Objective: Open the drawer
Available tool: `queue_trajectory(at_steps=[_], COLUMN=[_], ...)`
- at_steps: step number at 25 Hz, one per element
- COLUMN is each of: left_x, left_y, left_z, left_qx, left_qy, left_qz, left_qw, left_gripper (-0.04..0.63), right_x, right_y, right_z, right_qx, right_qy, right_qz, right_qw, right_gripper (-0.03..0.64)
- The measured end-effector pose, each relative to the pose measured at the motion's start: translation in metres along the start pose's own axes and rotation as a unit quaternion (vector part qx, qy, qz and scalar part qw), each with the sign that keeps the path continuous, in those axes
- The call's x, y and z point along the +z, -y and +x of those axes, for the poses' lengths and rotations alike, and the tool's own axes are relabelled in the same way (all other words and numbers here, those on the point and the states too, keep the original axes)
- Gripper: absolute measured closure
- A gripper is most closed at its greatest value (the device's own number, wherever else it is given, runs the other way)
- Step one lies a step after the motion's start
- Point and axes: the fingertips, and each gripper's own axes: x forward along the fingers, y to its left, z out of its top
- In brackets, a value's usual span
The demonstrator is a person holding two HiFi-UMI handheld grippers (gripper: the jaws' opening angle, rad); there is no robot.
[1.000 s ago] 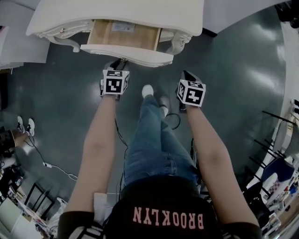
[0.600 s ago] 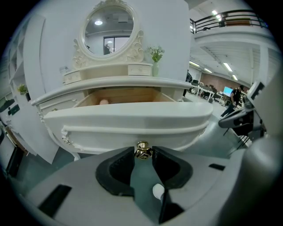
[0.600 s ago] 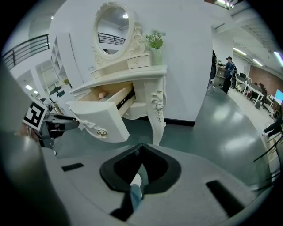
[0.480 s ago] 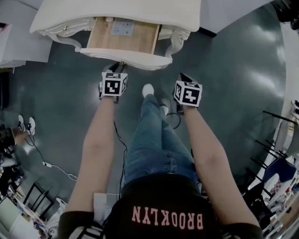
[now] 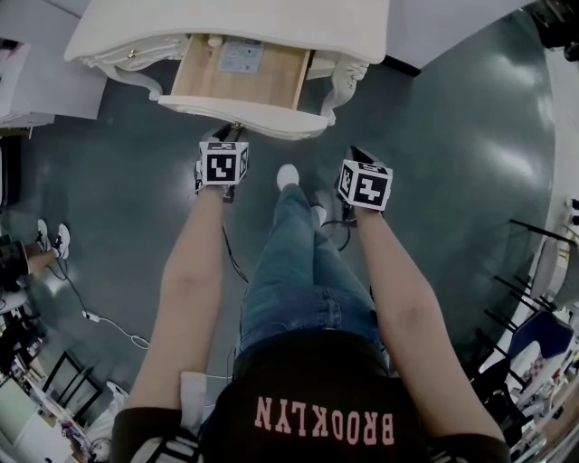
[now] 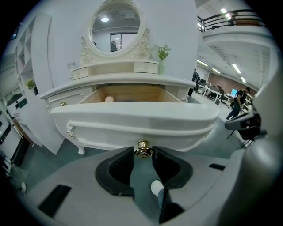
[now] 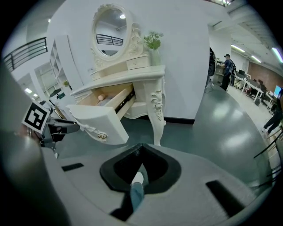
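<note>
From the head view, the left gripper (image 5: 228, 136) reaches the curved white front of the drawer (image 5: 237, 72). The drawer stands pulled out under the white dressing table (image 5: 235, 25), with bare wood showing inside. The right gripper (image 5: 355, 155) hangs apart over the glossy grey floor (image 5: 452, 136).

In the left gripper view, the jaws are clenched on the small round golden knob (image 6: 143, 149).

In the right gripper view, the jaws meet at the tips with nothing between them. The carved table leg (image 7: 156, 110) is well ahead.

The drawer (image 5: 237, 80) stands pulled out from the front of the dressing table (image 5: 271, 23), under its top. In the drawer, toward the back, lie a flat card (image 5: 241, 56) and a small round thing (image 5: 213, 40). At the middle of the drawer's front sits the knob (image 6: 143, 149), between the jaws of the left gripper (image 6: 143, 152), which is just before the drawer. The right gripper (image 7: 140, 148) hangs to the right of the drawer, apart from it. Behind and above the drawer, on the table top, stand a mirror (image 6: 116, 27) and, to the mirror's right, a vase (image 6: 161, 66).
</note>
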Motion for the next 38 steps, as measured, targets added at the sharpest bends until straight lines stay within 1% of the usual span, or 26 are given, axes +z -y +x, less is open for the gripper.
queue_trajectory(at_steps=[4, 8, 12, 15, 18, 21, 22, 24, 26, 28, 33, 35, 38], left_x=[-0.003, 0.001, 0.006, 0.012, 0.02, 0.03, 0.034, 0.044, 0.054, 0.064, 0.092, 0.109, 0.142], left_y=[0.001, 0.0, 0.004, 0.005, 0.005, 0.003, 0.002, 0.0, -0.002, -0.006, -0.014, -0.016, -0.018], left_z=[0.0, -0.007, -0.017, -0.021, -0.029, -0.043, -0.048, -0.056, -0.063, -0.071, -0.092, -0.102, -0.117], left_qx=[0.005, 0.016, 0.036, 0.039, 0.037, 0.035, 0.037, 0.04, 0.043, 0.046, 0.053, 0.054, 0.056], left_qy=[-0.021, -0.028, -0.008, 0.009, 0.017, 0.021, 0.025, 0.039, 0.056, 0.072, 0.113, 0.139, 0.183], left_qz=[-0.011, -0.003, -0.002, 0.001, 0.003, -0.011, -0.018, -0.028, -0.031, -0.032, -0.037, -0.042, -0.046], left_qw=[0.9997, 0.9995, 0.9993, 0.9992, 0.9992, 0.9991, 0.9988, 0.998, 0.997, 0.9958, 0.9915, 0.9879, 0.9805], left_gripper=[0.476, 0.476, 0.476, 0.477, 0.476, 0.477, 0.477, 0.48, 0.486, 0.493, 0.516, 0.531, 0.554], right_x=[0.01, 0.029, 0.047, 0.059, 0.071, 0.083, 0.088, 0.096, 0.104, 0.112, 0.151, 0.171, 0.203], right_y=[0.005, 0.005, 0.007, 0.009, 0.009, 0.013, 0.014, 0.013, 0.007, 0.0, -0.003, -0.004, -0.006], right_z=[-0.007, -0.012, -0.015, -0.018, -0.021, -0.026, -0.029, -0.035, -0.041, -0.045, -0.065, -0.077, -0.096], right_qx=[-0.002, 0.0, -0.003, -0.004, -0.002, 0.005, 0.007, 0.012, 0.021, 0.032, 0.04, 0.038, 0.034], right_qy=[0.004, 0.013, 0.021, 0.027, 0.037, 0.051, 0.056, 0.063, 0.071, 0.082, 0.127, 0.147, 0.185], right_qz=[-0.012, -0.033, -0.054, -0.059, -0.06, -0.043, -0.049, -0.089, -0.137, -0.155, -0.119, -0.116, -0.111], right_qw=[1.0, 0.999, 0.998, 0.998, 0.998, 0.998, 0.997, 0.994, 0.988, 0.984, 0.984, 0.982, 0.976], right_gripper=[0.62, 0.62, 0.62, 0.62, 0.62, 0.62, 0.62, 0.62, 0.62, 0.62, 0.62, 0.62, 0.62])
